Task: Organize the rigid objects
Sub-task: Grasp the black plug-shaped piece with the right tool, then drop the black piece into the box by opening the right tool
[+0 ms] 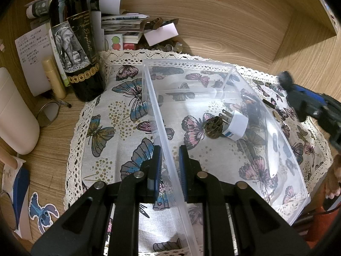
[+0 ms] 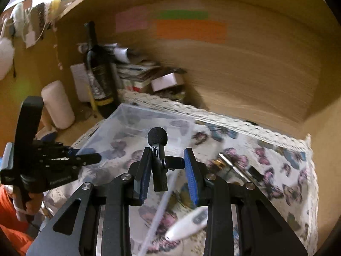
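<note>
A clear plastic box (image 1: 153, 98) stands on a butterfly cloth (image 1: 110, 140). My left gripper (image 1: 169, 149) is shut on the box's near wall, one pad on each side. Inside the box lie a white plug adapter (image 1: 235, 125) and a brown pinecone-like thing (image 1: 213, 125). My right gripper (image 2: 167, 151) is shut on a small black clip microphone (image 2: 158, 162) with a foam ball on top, held above the cloth beside the box (image 2: 136, 117). From the left wrist view the right gripper (image 1: 304, 102) hangs off the box's right side. The left gripper (image 2: 85, 159) shows at the box's left rim.
A dark wine bottle (image 1: 72, 42), a white cylinder (image 1: 15, 117) and a pile of papers (image 1: 119, 25) crowd the back left. A white thermometer-like stick (image 2: 187, 224) and a metal tool (image 2: 234, 166) lie on the cloth right of the box. Wooden walls close the back and right.
</note>
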The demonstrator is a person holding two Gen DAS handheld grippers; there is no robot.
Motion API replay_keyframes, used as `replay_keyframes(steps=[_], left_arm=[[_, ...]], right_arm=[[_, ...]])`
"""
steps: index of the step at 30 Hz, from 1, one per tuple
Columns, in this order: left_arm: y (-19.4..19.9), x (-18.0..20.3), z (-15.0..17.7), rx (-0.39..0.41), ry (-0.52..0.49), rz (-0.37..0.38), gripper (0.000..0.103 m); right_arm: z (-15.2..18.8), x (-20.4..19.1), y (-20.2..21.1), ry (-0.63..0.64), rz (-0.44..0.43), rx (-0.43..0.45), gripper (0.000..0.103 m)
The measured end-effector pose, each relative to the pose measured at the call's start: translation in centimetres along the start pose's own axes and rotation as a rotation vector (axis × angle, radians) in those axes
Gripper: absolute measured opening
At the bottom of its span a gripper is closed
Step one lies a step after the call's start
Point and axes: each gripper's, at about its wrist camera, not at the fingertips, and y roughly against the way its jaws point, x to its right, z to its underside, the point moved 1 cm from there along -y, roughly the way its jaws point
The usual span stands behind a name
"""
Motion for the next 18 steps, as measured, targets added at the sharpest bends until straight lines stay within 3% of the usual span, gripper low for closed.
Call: replay_keyframes(steps=[8,14,18], left_arm=[[0.0,0.1,0.0,-0.002,-0.006,0.0,0.017],[0.0,0.1,0.0,-0.002,-0.006,0.0,0.017],[0.0,0.1,0.0,-0.002,-0.006,0.0,0.017]], right_arm=[[0.3,-2.1,-4.4,0.079,-0.098,-0.146,0.028],[1.1,-3.3,-6.0,0.142,-0.115,-0.225,0.028],[1.2,-3.3,-6.2,0.148,-0.115,-0.23,0.028]])
